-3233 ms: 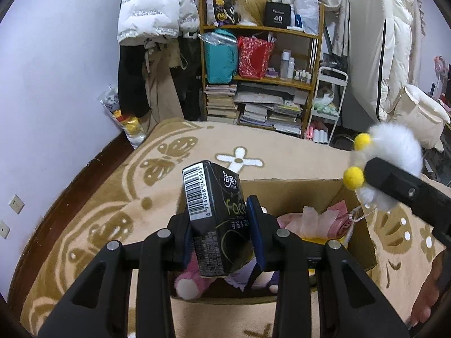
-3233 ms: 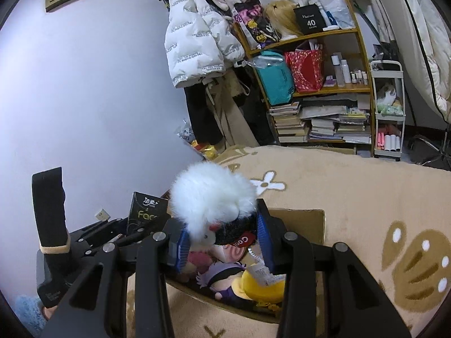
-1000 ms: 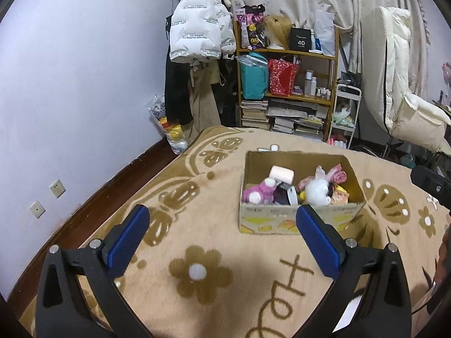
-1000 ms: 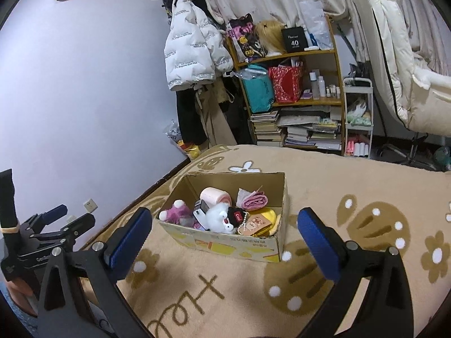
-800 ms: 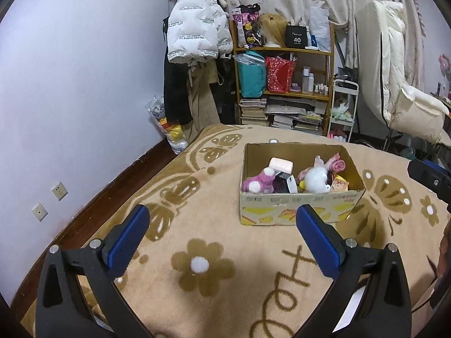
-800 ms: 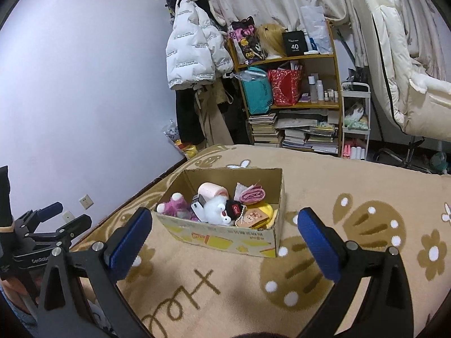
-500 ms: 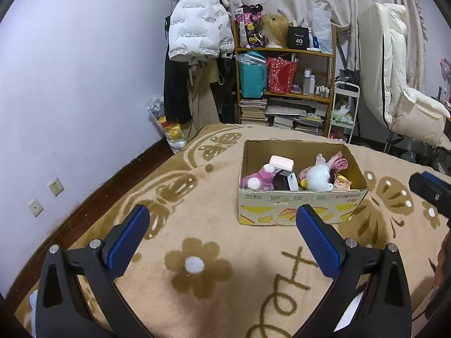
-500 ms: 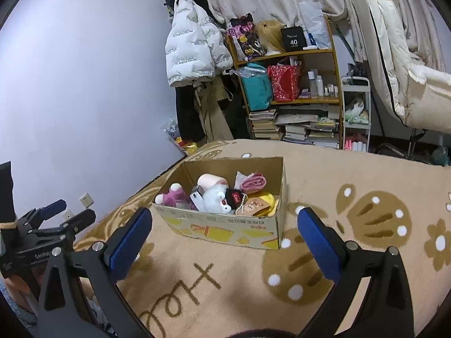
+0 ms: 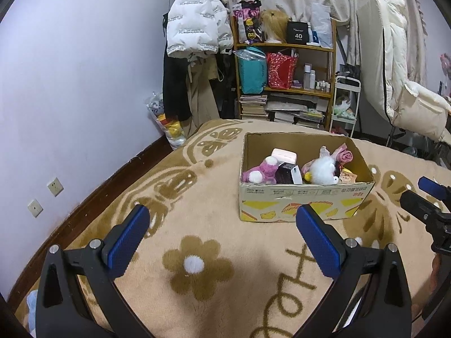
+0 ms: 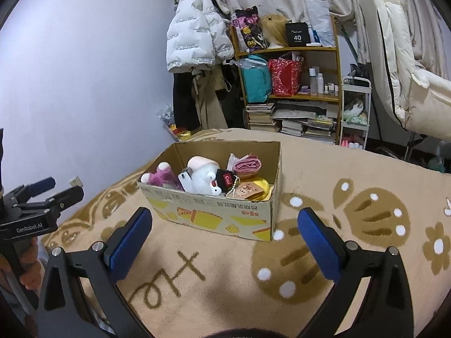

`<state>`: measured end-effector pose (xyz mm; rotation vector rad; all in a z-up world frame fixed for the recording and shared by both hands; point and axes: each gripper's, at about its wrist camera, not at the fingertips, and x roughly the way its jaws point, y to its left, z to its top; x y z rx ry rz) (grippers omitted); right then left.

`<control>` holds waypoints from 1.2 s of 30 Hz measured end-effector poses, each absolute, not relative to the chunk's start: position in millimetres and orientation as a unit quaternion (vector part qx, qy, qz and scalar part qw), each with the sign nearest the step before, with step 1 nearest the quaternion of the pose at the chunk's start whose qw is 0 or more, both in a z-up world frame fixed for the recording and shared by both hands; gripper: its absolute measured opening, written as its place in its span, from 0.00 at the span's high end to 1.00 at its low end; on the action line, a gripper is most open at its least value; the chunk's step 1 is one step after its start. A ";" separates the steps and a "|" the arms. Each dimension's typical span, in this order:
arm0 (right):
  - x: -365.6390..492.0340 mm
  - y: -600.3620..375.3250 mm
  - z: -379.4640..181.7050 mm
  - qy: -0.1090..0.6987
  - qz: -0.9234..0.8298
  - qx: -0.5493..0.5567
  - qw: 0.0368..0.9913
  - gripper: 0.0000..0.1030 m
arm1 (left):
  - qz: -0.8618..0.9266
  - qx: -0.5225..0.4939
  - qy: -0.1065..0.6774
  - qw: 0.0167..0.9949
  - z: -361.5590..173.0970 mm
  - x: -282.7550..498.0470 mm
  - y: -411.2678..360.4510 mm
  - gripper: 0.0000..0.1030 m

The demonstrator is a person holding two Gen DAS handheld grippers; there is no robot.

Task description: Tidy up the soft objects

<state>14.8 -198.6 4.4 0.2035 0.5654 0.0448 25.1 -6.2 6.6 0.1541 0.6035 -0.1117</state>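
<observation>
A cardboard box (image 9: 304, 200) (image 10: 214, 211) stands on the beige patterned blanket. It holds a purple plush (image 9: 260, 171) (image 10: 162, 177), a white fluffy plush (image 9: 321, 170) (image 10: 203, 178), a black tissue pack (image 9: 284, 173), a pink roll (image 9: 284, 156) and a pink cloth (image 10: 248, 166). My left gripper (image 9: 222, 240) is wide open and empty, well in front of the box. My right gripper (image 10: 224, 240) is wide open and empty, also in front of the box.
A wooden shelf (image 9: 284, 84) with bags, books and bottles stands behind the bed, beside hanging coats (image 9: 194, 36). A white padded chair (image 9: 406, 95) is at the right. The purple wall with outlets (image 9: 55, 187) runs along the left.
Both grippers let go of the tissue pack and the white plush, which now lie in the box, and opened wide. Both have drawn back from the box and shifted slightly over the last second.
</observation>
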 end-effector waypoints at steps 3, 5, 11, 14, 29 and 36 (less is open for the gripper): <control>16.6 -197.7 1.8 0.280 0.026 0.099 0.954 0.00 | -0.057 0.080 0.297 0.950 3.6 27.0 -9.2 0.00; 17.7 -197.3 1.4 0.280 0.026 0.097 0.955 0.00 | -0.057 0.080 0.297 0.950 2.1 28.4 -10.3 0.00; 18.8 -196.8 1.1 0.279 0.025 0.102 0.954 0.00 | -0.056 0.079 0.295 0.951 1.1 29.5 -10.9 0.00; 20.7 -198.2 -0.2 0.277 0.025 0.107 0.954 0.00 | -0.059 0.079 0.299 0.949 0.3 30.2 -11.2 0.00; 18.1 -207.5 -0.7 0.271 0.029 0.120 0.955 0.00 | -0.054 0.075 0.293 0.951 0.9 27.6 -11.2 0.00; 18.2 -207.6 -1.3 0.271 0.028 0.120 0.955 0.00 | -0.056 0.074 0.294 0.951 0.5 26.1 -11.2 0.00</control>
